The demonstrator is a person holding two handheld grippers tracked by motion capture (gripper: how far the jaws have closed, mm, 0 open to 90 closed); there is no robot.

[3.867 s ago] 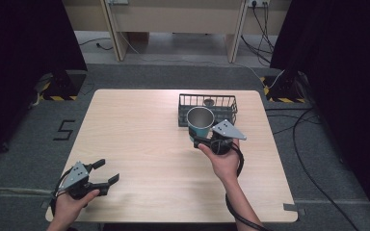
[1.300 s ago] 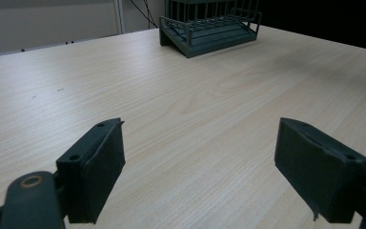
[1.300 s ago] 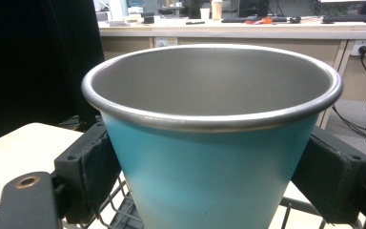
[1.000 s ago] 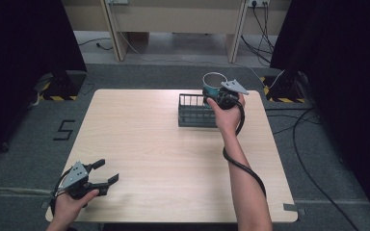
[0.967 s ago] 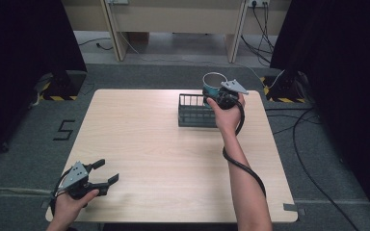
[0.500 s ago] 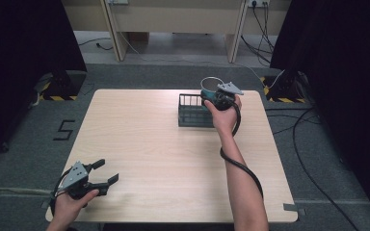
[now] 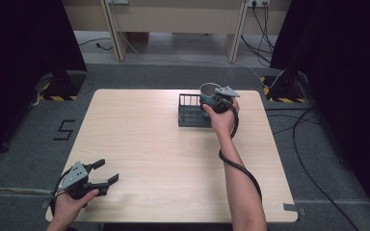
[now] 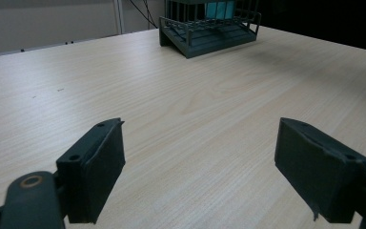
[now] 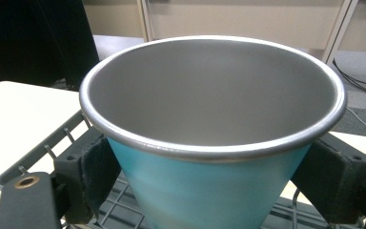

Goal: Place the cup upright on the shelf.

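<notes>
**Right gripper holds teal cup over wire basket, left gripper idle**

Pale wood-grain rectangular table [image 7: 173, 159] on grey carpet, person's forearms coming in from the near edge. Dark grey wire basket [image 7: 191, 111] stands on the far right part of the table; in the left gripper view it sits at the far end [image 8: 209, 29], with a patch of teal visible through its bars.

Teal tapered metal cup with a silver inside and rolled rim [image 9: 214, 129] is upright, mouth up, clamped between the jaws of the right gripper [image 9: 214, 176], one black pad pressed on each side of its lower wall. Basket wires show below and behind the cup, so it is held above the basket's right end; whether its base touches the basket, cannot tell. High view: cup [image 7: 207, 91] at the basket's far right corner, right gripper [image 7: 217, 100] just behind it.

Left gripper [image 7: 99, 173] rests low at the near left corner, well apart from the basket, jaws spread wide with only bare tabletop between them [image 8: 198, 176].
</notes>
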